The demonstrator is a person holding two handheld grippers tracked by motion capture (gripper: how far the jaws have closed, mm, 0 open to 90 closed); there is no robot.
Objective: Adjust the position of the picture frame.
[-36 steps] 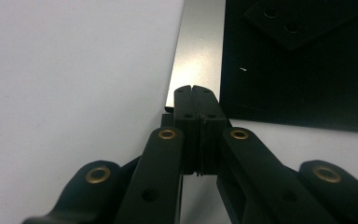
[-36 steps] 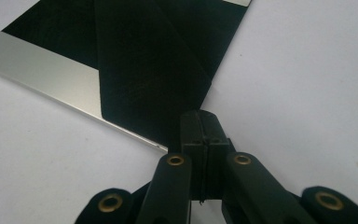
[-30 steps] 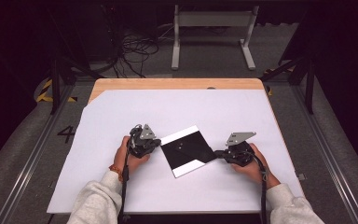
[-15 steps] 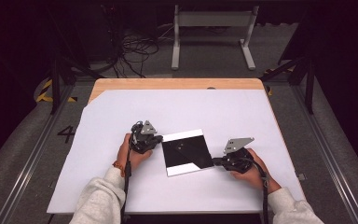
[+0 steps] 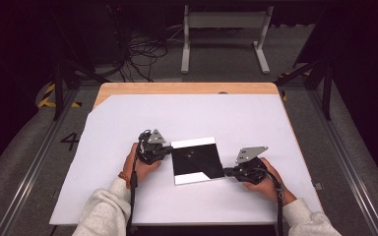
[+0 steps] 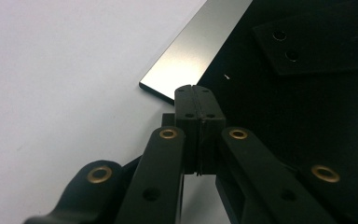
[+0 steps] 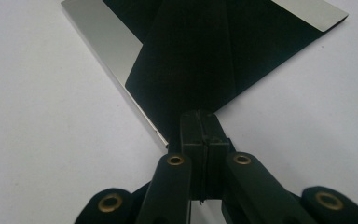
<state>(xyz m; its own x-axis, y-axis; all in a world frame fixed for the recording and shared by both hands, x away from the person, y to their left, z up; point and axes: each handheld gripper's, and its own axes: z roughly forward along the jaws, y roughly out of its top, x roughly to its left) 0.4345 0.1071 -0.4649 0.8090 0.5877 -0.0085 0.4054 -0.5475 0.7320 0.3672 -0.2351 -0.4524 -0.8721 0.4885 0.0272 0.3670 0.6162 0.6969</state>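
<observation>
Jaws pressed tight together on both sides, pad against pad, with nothing between them. On the white table (image 5: pixel 128 196) lies a flat square mirror (image 5: pixel 197 160), dark across most of its face with pale strips along its far and near edges, sitting between the two hands near the middle of the table. The left gripper (image 5: pixel 165 151) comes in from the mirror's left edge; in the left gripper view its clenched tips (image 6: pixel 197 95) sit right at the mirror (image 6: pixel 191 51), at the line where the bright strip meets the dark part, close to a corner. They look to be resting on or just over the surface; which of the two, I cannot tell. Over on the other side, the right gripper (image 5: pixel 228 172) points at the mirror's near right corner. In the right gripper view its closed tips (image 7: pixel 199 116) meet that corner of the mirror (image 7: pixel 121 51), on top of it or just above. Both hands are wrapped around the gripper bodies, pale sleeves coming in from the bottom of the high view.
</observation>
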